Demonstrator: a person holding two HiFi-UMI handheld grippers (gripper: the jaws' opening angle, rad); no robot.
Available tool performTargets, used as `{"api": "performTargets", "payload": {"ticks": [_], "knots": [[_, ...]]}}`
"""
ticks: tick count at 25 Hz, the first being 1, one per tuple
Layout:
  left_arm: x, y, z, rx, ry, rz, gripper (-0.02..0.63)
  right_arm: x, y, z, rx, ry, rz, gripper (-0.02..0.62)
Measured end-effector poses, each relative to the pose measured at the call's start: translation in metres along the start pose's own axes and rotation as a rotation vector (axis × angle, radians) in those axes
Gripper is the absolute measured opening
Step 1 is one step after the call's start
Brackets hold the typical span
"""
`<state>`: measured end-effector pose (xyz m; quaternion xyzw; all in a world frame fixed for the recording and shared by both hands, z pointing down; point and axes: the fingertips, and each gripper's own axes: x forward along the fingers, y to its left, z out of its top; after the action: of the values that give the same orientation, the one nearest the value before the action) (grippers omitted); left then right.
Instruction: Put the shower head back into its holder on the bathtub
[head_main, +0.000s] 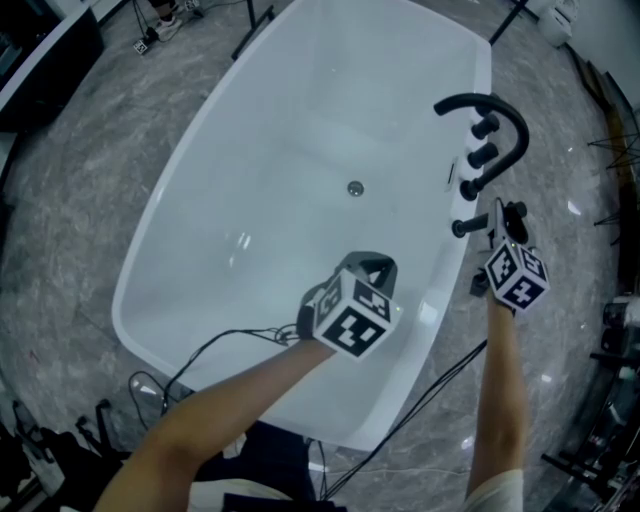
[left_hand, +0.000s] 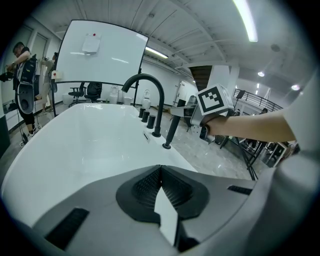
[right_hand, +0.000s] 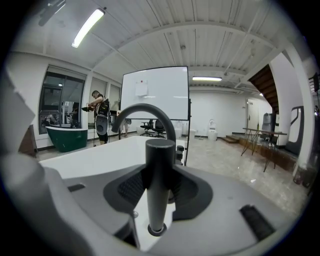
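Shower head (right_hand: 160, 180) upright in its holder (right_hand: 156, 230) on the bathtub (head_main: 470, 120) rim, centre frame.
The right gripper (head_main: 503, 222) has its jaws spread beside the matte black cylinder, seemingly not pressing. It should probably back straight off without nudging it. The left gripper (left_hand: 161, 168), pressed together and empty, hovers over the glossy white tub.

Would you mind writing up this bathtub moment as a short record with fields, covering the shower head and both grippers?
Bathtub: white, freestanding.
Shower head: dark rod, upright, foot in the holder on the tub rim.
Faucet: black arch, same rim, beyond the shower head.
Right gripper: jaws open, one either side of the shower head.
Left gripper: jaws together, nothing between them, over the tub.
Task state: shower head looks seated.
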<state>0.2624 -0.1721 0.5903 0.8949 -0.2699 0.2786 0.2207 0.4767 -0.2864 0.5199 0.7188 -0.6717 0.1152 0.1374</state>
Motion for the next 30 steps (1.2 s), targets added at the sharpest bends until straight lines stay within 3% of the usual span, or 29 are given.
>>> {"api": "performTargets", "payload": {"ticks": [16, 25, 30], "knots": [[0.002, -0.007, -0.004, 0.003, 0.012, -0.012, 0.015, -0.004, -0.001, -0.012, -0.005, 0.029, -0.008, 0.163], [-0.019, -0.024, 0.008, 0.057, -0.006, -0.037, 0.015, -0.038, 0.003, -0.024, 0.020, 0.087, -0.052, 0.163], [-0.049, -0.026, 0.014, 0.063, -0.017, -0.035, 0.015, -0.070, 0.028, -0.018, 0.067, 0.101, -0.050, 0.163]]}}
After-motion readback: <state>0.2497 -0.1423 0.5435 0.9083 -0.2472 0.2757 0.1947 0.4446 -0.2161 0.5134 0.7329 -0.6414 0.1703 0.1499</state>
